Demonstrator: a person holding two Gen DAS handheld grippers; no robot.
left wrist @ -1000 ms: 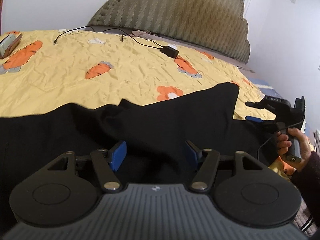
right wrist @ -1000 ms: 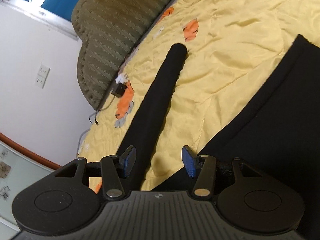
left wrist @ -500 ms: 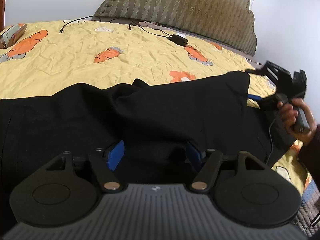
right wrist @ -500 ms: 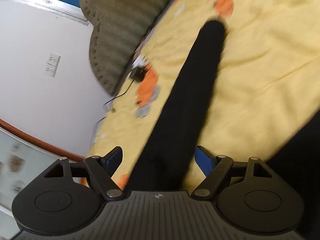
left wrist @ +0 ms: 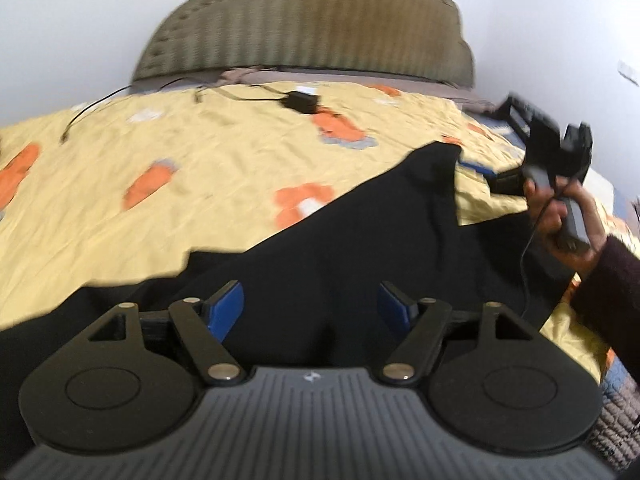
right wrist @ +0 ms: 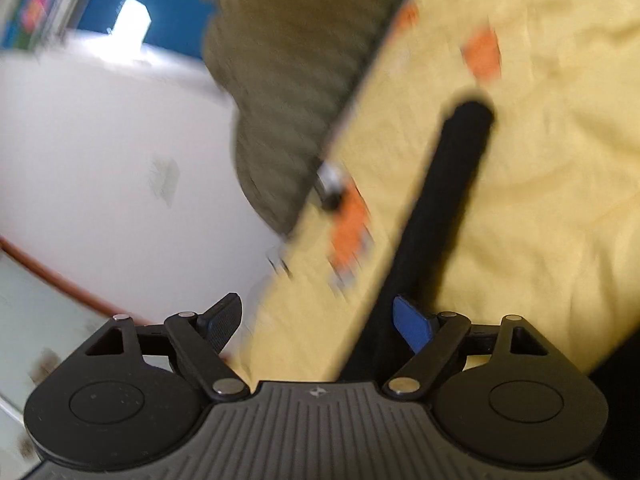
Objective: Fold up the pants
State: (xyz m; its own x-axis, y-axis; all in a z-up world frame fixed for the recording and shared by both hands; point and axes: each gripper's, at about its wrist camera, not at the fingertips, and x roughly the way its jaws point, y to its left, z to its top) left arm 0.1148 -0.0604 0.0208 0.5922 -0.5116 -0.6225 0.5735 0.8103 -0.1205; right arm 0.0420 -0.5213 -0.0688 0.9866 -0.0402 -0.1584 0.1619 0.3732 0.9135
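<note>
Here the black pants [left wrist: 360, 240] lie spread on the yellow bedspread [left wrist: 200, 184], which carries an orange carrot print. In the left wrist view the dark cloth fills the near and middle area, with one folded edge running up toward the far right. In the right wrist view a single narrow pant leg [right wrist: 448, 200] stretches away from the camera across the spread to a rounded far end.

The left gripper [left wrist: 310, 302] stands above the cloth. Its jaws have just been opening and are now wide apart; the blue pads [left wrist: 224, 306] press on nothing, and only flat fabric lies beneath the gap.

The right gripper [right wrist: 318, 322] has likewise just been opening and its jaws are spread wide. The near end of the pant leg passes between them, close beside the right pad [right wrist: 412, 326], but it is not clamped. The left wrist view shows this gripper at far right, held by a hand [left wrist: 560, 216] in a dark sleeve [left wrist: 616, 292].

A black adapter [left wrist: 300, 101] with its cable lies on the far part of the spread, near the padded olive headboard [left wrist: 312, 28]. Both views are motion-blurred.
</note>
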